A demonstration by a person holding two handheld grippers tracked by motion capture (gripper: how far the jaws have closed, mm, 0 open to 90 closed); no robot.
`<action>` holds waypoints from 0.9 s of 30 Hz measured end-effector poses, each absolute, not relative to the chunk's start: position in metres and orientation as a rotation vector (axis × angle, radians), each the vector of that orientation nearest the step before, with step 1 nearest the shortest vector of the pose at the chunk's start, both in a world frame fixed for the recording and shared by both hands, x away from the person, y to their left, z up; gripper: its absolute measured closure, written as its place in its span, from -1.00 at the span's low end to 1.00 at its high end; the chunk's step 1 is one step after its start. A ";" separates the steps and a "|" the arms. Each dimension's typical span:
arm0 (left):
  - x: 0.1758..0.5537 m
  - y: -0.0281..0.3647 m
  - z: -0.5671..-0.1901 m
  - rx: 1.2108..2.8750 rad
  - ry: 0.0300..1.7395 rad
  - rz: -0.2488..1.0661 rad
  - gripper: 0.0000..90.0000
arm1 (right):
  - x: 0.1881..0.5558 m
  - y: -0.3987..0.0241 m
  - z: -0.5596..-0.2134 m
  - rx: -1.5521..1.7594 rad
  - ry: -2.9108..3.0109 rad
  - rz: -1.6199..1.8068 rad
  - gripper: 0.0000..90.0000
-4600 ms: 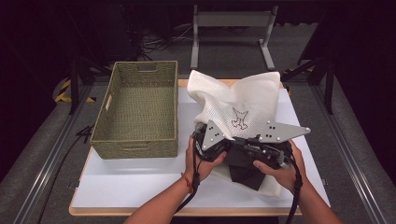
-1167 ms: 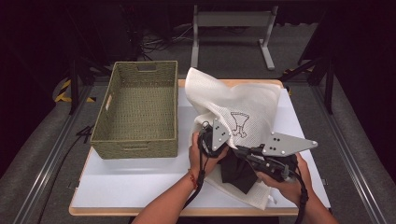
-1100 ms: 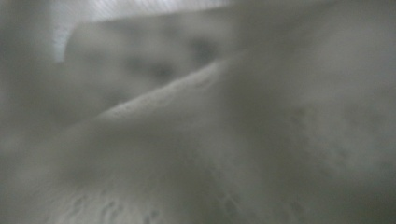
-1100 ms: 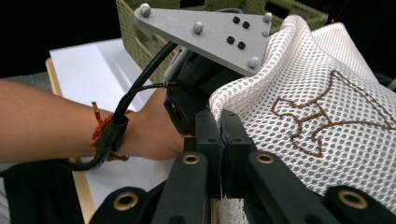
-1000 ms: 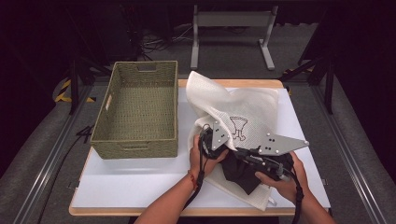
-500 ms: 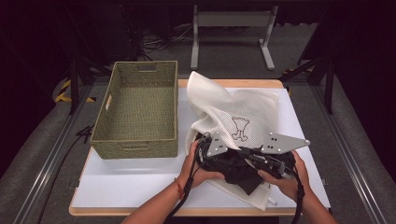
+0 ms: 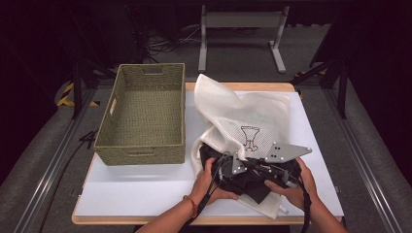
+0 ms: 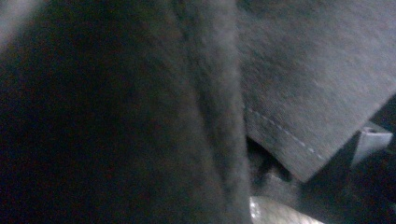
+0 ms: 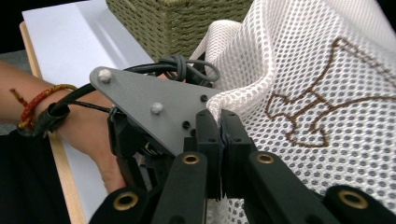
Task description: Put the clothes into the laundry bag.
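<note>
1. Mesh laundry bag (image 7: 252, 121) sprawls right of centre in the high view, mouth toward the bottom edge.
2. Dark garment (image 7: 245, 182) lies at that mouth, beside both hands.
3. Right gripper (image 9: 219, 135) pinches the bag's edge.
4. Left gripper (image 7: 224, 167), jaws just opened, is buried in the garment; no grip visible.

Left hand-held gripper (image 7: 228, 170): gripped in the left hand (image 7: 210, 180), low and angled inward, jaws just opened, dark cloth pressed close to its camera.
Right hand-held gripper (image 9: 220, 140): jaws clamped together on white mesh, right hand (image 7: 291, 187) beneath it.
Forearms: both enter from the bottom edge, converging.
</note>
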State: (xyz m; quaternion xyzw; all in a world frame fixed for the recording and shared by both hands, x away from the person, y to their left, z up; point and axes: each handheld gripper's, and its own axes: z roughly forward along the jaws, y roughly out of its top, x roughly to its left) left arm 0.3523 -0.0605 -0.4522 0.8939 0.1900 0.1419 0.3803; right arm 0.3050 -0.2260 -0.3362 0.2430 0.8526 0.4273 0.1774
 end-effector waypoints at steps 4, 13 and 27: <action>0.352 -0.060 -0.451 2.277 0.474 0.384 -0.22 | 0.304 -0.228 -0.336 0.692 2.406 1.206 0.97; 0.354 -0.053 -0.434 2.228 0.456 0.467 0.71 | 0.301 -0.231 -0.331 0.692 2.389 1.236 0.97; 0.376 -0.063 -0.432 1.940 0.497 0.651 0.76 | 0.303 -0.234 -0.321 0.755 2.353 1.322 0.97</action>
